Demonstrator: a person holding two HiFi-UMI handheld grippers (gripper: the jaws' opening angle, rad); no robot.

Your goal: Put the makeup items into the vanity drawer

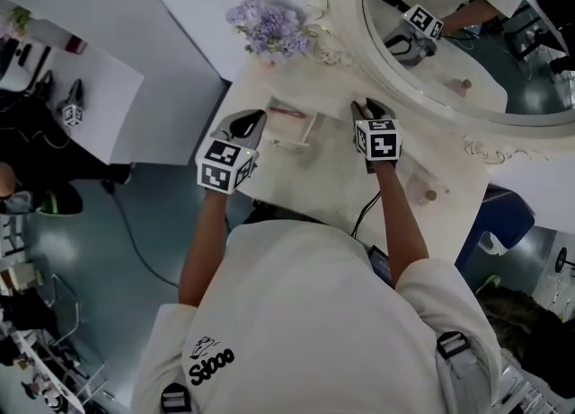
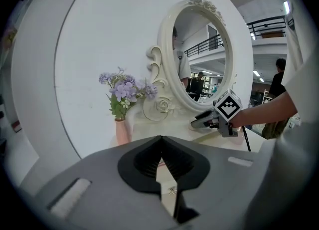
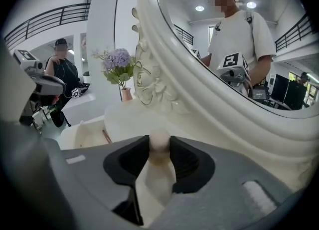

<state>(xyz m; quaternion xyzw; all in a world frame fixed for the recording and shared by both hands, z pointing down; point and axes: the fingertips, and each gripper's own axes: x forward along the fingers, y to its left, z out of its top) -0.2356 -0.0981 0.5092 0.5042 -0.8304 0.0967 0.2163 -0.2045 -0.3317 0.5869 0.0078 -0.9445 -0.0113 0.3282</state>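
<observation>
Two hand-held grippers hovered over the white vanity table, in front of its oval mirror. The left gripper hung over the table's left edge, just beside the open drawer. In its own view its jaws stood tip to tip with nothing between them. The right gripper was farther back on the tabletop, close to the mirror's carved frame. Its jaws were closed on a pale round-topped makeup item, which stood upright between the black pads with both pads against its sides. What kind of item it was could not be told. The drawer lay between the two grippers, pulled out, with a thin reddish stick lying near its back wall. Purple flowers in a pink vase stood at the table's back left corner, beside the mirror's scrollwork. Near the person's right forearm, a small pale thing with a brownish tip rested on the tabletop.
</observation>
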